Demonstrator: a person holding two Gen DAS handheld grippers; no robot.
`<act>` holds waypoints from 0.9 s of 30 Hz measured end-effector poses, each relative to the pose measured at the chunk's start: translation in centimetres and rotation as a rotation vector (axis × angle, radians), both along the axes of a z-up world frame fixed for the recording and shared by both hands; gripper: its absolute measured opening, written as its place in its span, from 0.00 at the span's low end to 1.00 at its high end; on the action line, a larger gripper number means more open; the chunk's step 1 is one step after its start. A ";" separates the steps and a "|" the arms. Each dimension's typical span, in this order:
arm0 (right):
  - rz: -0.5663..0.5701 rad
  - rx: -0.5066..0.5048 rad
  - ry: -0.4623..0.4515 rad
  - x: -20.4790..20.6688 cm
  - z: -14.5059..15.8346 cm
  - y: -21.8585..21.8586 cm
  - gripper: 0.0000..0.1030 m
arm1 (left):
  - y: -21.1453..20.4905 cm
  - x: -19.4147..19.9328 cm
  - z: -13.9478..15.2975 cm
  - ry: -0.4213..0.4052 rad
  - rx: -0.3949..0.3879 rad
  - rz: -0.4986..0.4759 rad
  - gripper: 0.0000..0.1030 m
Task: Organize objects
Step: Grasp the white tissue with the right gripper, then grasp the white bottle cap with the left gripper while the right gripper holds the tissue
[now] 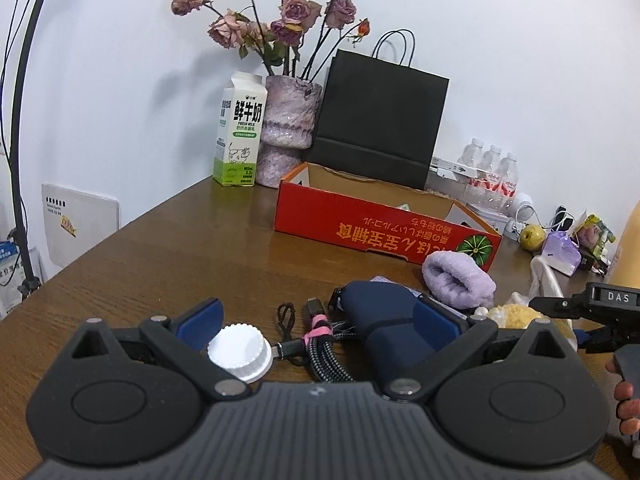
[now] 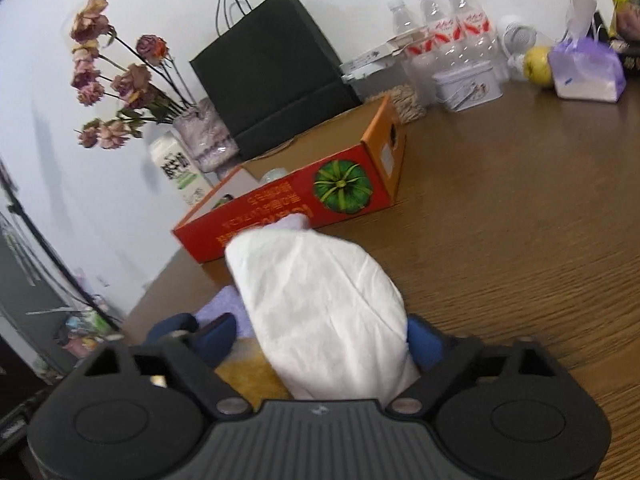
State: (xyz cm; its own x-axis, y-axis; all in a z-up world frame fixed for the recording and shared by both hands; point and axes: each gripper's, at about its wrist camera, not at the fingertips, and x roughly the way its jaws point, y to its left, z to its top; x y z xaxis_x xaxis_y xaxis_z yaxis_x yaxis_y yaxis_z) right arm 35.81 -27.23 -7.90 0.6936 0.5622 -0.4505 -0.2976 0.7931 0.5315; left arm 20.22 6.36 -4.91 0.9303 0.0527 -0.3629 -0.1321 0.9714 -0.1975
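Cluttering wooden table (image 1: 160, 248), white wall (image 1: 520, 60).

I'm working in a home: wooden table (image 1: 160, 248), dried roses in a vase (image 1: 286, 128), milk carton (image 1: 239, 132), water bottles (image 2: 440, 20).

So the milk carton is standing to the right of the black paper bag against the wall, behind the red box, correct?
Not quite: the milk carton stands to the left of the black paper bag, with the vase of dried roses between them. The left wrist view shows this. It is indeed against the wall, behind the red box.
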 end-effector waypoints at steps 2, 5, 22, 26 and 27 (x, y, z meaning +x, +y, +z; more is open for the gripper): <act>0.008 0.014 -0.014 -0.4 0.0 -0.1 0.68 | 0.3 0.1 -0.1 0.008 -0.017 0.006 1.00; 0.019 0.038 -0.044 -1.1 0.2 -0.3 0.49 | 0.7 0.2 -0.2 0.021 -0.043 0.016 1.00; -0.114 -0.243 -0.410 -9.2 2.9 1.4 0.07 | 1.8 -0.1 -0.5 0.031 -0.094 0.090 1.00; -0.129 -0.257 -0.440 -10.0 3.3 1.4 0.07 | 1.6 -0.1 -0.5 0.044 -0.073 0.113 1.00; -0.132 -0.252 -0.437 -10.0 3.3 1.3 0.07 | 1.5 -0.1 -0.5 0.047 -0.063 0.118 1.00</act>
State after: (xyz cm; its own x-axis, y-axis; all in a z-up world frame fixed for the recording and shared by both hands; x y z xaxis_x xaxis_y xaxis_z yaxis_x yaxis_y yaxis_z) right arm 25.80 -25.97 -4.57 0.9047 0.3686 -0.2137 -0.3378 0.9262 0.1675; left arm 20.15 7.91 -5.42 0.9009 0.1367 -0.4119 -0.2554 0.9343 -0.2485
